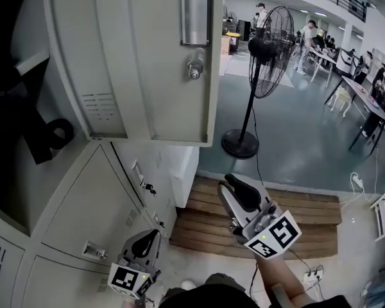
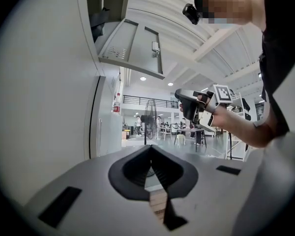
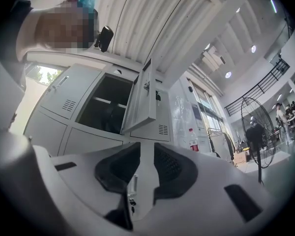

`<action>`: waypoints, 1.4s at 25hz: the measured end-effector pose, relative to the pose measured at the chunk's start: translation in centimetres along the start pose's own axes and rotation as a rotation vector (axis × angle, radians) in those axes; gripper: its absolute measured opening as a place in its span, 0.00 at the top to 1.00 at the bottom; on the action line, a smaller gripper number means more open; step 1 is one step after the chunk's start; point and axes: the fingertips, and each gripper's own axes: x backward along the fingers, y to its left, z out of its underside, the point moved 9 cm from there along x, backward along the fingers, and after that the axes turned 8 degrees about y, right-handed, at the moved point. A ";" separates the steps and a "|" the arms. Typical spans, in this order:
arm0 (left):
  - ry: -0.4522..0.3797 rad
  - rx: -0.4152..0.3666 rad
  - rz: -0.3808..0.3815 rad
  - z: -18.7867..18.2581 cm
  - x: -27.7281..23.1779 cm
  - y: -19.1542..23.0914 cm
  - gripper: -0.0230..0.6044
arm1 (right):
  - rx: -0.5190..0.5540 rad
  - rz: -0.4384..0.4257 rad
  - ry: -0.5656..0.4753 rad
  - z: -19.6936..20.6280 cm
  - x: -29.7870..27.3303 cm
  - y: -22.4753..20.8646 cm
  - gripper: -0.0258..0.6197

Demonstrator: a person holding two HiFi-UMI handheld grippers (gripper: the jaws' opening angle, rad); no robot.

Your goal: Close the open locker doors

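Note:
One grey locker door (image 1: 154, 63) stands swung wide open above me, with a metal handle (image 1: 194, 11) and a lock knob (image 1: 194, 65) on its face. Its dark compartment (image 1: 13, 127) holds a black object. The right gripper view shows the same door (image 3: 140, 100) and compartment (image 3: 105, 104) up and left. My left gripper (image 1: 151, 236) hangs low beside the closed lower doors (image 1: 90, 204), its tips (image 2: 150, 149) touching, nothing held. My right gripper (image 1: 234, 183) is raised below the open door's free edge, clear of it; a narrow gap (image 3: 141, 146) shows between its empty jaws.
A black pedestal fan (image 1: 266, 50) stands just right of the open door on the grey floor. A wooden pallet (image 1: 263, 220) lies under my right gripper. Tables with people (image 1: 359, 88) fill the far right. A power strip (image 1: 310, 276) lies near my feet.

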 end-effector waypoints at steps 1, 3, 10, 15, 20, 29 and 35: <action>0.003 0.003 -0.008 0.1 0.1 0.3 0.95 | 0.002 -0.007 -0.005 -0.1 -0.5 -0.1 0.83; 0.009 0.008 -0.023 0.0 0.3 0.7 0.95 | 0.004 -0.023 -0.015 -0.3 -1.4 -0.3 0.82; 0.012 0.021 -0.103 -0.3 0.6 1.0 0.95 | 0.003 -0.116 -0.045 -1.0 -3.9 -1.3 0.82; 0.016 0.040 -0.171 -0.6 0.3 0.4 0.95 | -0.003 -0.192 -0.054 -1.7 -5.4 -2.5 0.79; 0.024 0.050 -0.228 -1.0 -0.1 -0.5 0.95 | -0.009 -0.257 -0.067 -2.2 -6.5 -3.5 0.76; 0.025 0.065 -0.334 -1.4 -0.2 -2.3 0.95 | -0.018 -0.376 -0.100 -3.0 -7.4 -4.2 0.74; 0.020 0.090 -0.421 -1.3 -0.2 -4.0 0.95 | -0.032 -0.472 -0.119 -3.4 -7.9 -4.6 0.74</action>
